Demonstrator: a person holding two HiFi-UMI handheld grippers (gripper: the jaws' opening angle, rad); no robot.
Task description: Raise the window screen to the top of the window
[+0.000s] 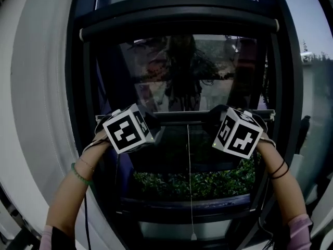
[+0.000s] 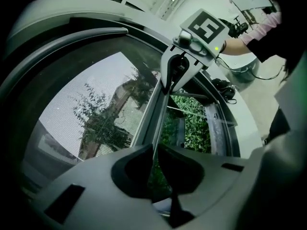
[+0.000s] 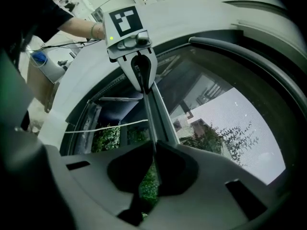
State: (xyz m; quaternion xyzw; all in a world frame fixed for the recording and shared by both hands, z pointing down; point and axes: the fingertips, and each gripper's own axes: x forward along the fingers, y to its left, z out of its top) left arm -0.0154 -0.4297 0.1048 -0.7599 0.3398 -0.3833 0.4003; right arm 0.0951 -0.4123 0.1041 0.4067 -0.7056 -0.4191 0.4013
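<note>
Window screen (image 1: 182, 72) hangs with bottom rail (image 1: 182, 116) pinched in left tool (image 2: 156, 150) and right tool (image 3: 154, 151).

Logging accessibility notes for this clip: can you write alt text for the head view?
Left gripper and right gripper grip the bottom bar of the screen, either side of its middle, about halfway up a dark-framed window. Below the bar, the opening shows a green hedge and a thin cord hanging down.

Fine woven mesh on window screen (image 2: 96, 114), matt and grey. Smooth dark metal on screen rail (image 1: 184, 117). Half-glossy dark window frame (image 1: 78, 87). Matt grey plastic on left tool (image 2: 156, 150) and right tool (image 3: 153, 161).
</note>
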